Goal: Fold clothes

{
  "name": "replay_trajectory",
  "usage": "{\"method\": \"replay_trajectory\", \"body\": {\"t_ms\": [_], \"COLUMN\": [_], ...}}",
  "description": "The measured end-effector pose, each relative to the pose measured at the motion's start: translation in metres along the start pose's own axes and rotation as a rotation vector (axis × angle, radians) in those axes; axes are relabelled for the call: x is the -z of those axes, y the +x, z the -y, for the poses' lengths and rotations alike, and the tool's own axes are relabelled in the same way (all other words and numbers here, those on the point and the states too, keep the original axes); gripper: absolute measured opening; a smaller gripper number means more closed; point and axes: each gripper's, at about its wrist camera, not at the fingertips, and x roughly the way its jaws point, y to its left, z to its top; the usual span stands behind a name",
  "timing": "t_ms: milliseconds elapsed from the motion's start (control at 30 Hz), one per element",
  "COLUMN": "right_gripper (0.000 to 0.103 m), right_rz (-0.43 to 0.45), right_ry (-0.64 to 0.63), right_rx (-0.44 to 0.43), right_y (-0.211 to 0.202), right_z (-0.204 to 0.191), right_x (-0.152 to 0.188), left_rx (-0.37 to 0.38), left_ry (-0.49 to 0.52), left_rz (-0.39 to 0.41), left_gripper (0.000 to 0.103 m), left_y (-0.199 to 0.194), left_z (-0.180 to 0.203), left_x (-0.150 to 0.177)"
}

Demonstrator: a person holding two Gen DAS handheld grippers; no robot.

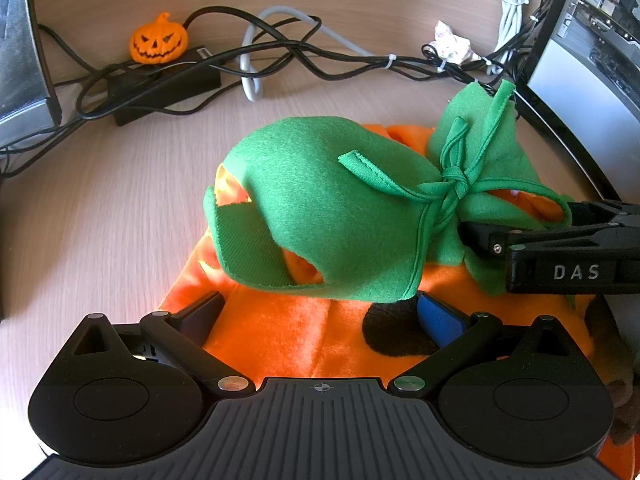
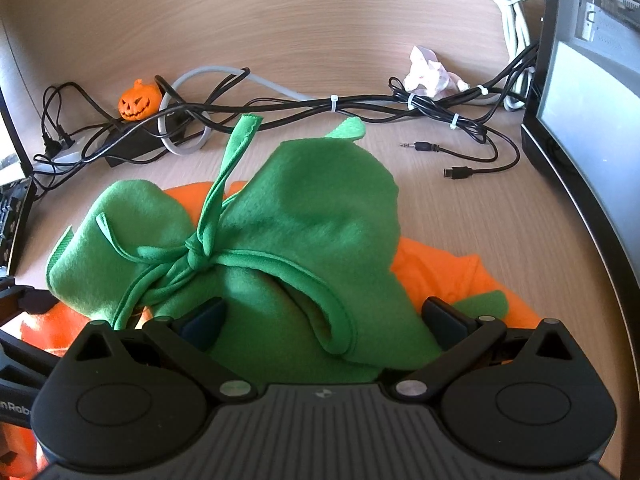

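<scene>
Wooden desk [image 1: 120, 208]: pale wood grain, carrying the costume and the clutter along its back edge.
Monitor [image 1: 592, 92]: dark-framed, standing just right of the costume.
Costume [image 1: 288, 336]: orange plush, spread flat mid-desk; a black patch [image 1: 394, 330] sits on it under the collar's near edge.
Collar [image 1: 320, 216]: green felt, heaped on the costume, its leaf-shaped points curled up; thin green ties [image 2: 200, 256] knotted on top, one end sticking upward.
Left gripper [image 1: 320, 320]: low over the costume's near part, jaws spread wide. They hold nothing; the blue pad [image 1: 440, 320] lies against the patch at the collar's hem, the other finger [image 1: 200, 316] rests at the costume's left edge.
Right gripper [image 2: 324, 320]: jaws spread wide, with the collar's neck opening bulging between them; fingers [image 2: 444, 320] touch the felt on both sides but do not pinch it. In the left wrist view it comes in from the collar's right side, marked "DAS".
Cables [image 1: 248, 52]: black and grey, tangled behind the costume.
Pumpkin [image 1: 159, 40]: small orange jack-o'-lantern, on a black power brick behind and left of the costume.
Paper [image 2: 430, 74]: crumpled white wad, behind and right of the costume.
</scene>
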Motion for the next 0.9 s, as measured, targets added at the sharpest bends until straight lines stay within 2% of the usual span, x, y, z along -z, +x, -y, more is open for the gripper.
{"method": "replay_trajectory", "body": {"t_ms": [67, 133, 233, 300, 367, 433, 700, 833, 900], "right_gripper": [0.103, 0.103, 0.103, 0.103, 0.103, 0.103, 0.103, 0.103, 0.103], "right_rz": [0.021, 0.085, 0.132, 0.102, 0.038, 0.011, 0.023, 0.033, 0.034], "right_ry": [0.061, 0.11, 0.065, 0.038, 0.034, 0.047, 0.077, 0.075, 0.073], "right_rx": [-0.025, -0.026, 0.101, 0.177, 0.203, 0.191, 0.165, 0.168, 0.168], "right_y": [-0.013, -0.03, -0.037, -0.026, -0.009, 0.002, 0.002, 0.0, 0.0], "right_z": [0.007, 0.015, 0.019, 0.022, 0.028, 0.032, 0.037, 0.037, 0.037], "right_x": [-0.005, -0.012, -0.022, -0.022, -0.016, -0.006, 0.0, 0.002, 0.003], "left_rx": [0.008, 0.009, 0.0, -0.001, 0.005, 0.009, 0.007, 0.03, 0.049], "left_ry": [0.0, 0.001, 0.006, 0.005, 0.003, 0.006, 0.003, -0.059, -0.093], "left_rz": [-0.003, -0.003, -0.002, -0.003, -0.001, 0.002, -0.005, -0.023, 0.01], "left_gripper": [0.103, 0.103, 0.103, 0.103, 0.103, 0.103, 0.103, 0.103, 0.103], "left_y": [0.0, 0.0, 0.001, 0.001, 0.0, 0.0, 0.001, -0.004, -0.015], "left_z": [-0.001, -0.001, 0.001, 0.001, 0.0, -0.001, -0.001, -0.009, -0.013], "left_x": [0.0, 0.0, 0.0, 0.0, 0.001, 0.002, 0.0, -0.007, -0.012]}}
